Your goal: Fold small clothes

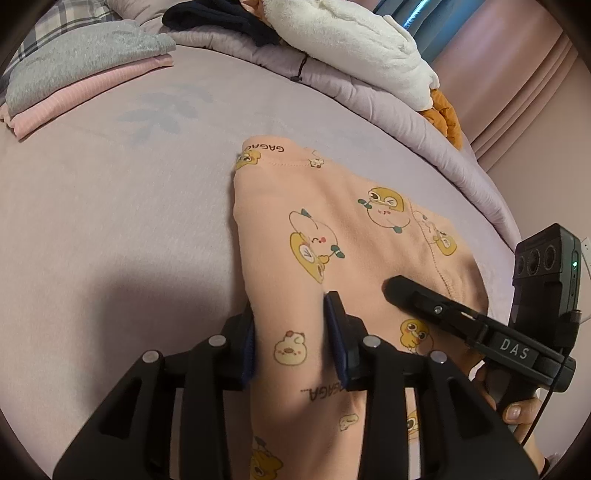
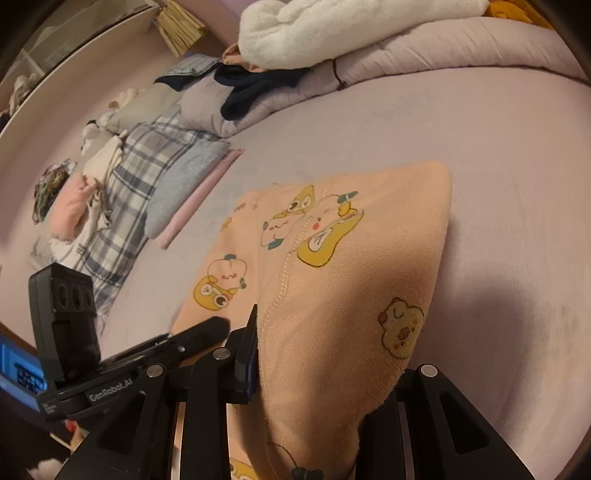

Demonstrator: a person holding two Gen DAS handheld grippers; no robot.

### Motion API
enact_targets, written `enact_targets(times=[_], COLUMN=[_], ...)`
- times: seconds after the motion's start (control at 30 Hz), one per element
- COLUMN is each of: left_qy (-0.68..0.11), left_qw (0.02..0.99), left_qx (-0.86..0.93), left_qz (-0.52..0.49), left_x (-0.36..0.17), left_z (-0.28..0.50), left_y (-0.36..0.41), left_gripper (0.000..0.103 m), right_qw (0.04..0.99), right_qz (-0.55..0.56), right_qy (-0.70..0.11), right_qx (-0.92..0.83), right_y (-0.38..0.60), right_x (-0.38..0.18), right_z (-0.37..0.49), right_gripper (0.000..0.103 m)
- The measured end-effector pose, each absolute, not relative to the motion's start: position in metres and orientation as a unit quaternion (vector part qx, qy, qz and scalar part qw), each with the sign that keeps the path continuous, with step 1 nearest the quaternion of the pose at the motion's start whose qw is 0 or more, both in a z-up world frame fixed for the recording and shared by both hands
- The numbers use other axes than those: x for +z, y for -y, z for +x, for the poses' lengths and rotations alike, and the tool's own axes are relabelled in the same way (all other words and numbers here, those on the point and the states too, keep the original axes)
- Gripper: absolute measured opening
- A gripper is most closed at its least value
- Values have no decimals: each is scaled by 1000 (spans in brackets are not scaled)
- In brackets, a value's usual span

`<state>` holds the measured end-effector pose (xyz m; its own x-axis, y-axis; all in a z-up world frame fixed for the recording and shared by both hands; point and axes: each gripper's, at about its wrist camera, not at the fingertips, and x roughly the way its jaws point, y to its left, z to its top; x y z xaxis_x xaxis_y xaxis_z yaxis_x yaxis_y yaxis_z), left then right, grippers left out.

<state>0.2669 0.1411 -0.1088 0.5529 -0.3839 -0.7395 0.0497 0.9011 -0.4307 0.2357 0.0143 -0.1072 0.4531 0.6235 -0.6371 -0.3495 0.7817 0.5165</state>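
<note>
A small peach garment [image 1: 325,229] printed with yellow cartoon ducks lies on the lilac bed sheet [image 1: 110,206]. It also shows in the right wrist view [image 2: 332,266]. My left gripper [image 1: 291,332] is shut on a raised fold of its near edge, blue pads on both sides of the cloth. My right gripper [image 2: 314,369] is shut on another bunch of the same garment, which drapes over and hides its right finger. The right gripper's body shows in the left wrist view [image 1: 461,317], just right of my left gripper.
A folded stack of grey and pink clothes [image 1: 81,77] lies at the far left of the bed. A white fluffy blanket [image 1: 354,40] and dark clothing [image 1: 221,20] sit on the rolled quilt at the back. A plaid pillow [image 2: 147,177] lies beside the stack.
</note>
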Motion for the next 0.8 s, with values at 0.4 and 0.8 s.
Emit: enact_targets(times=[0.4,0.8], left_qy=[-459,-462], left_qw=[862,862], left_qx=[-120,-116], left_qz=[-179,-173], left_x=[-109,-109], left_z=[267,267], left_y=[-140,-138], left_gripper=[37,38], right_qw=[833,834], right_qz=[160,158], right_qy=[-449,-449], right_qx=[281,279], right_y=[-9,-7], right_x=[-114,-115], right_z=[237,238], right_gripper=[37,39])
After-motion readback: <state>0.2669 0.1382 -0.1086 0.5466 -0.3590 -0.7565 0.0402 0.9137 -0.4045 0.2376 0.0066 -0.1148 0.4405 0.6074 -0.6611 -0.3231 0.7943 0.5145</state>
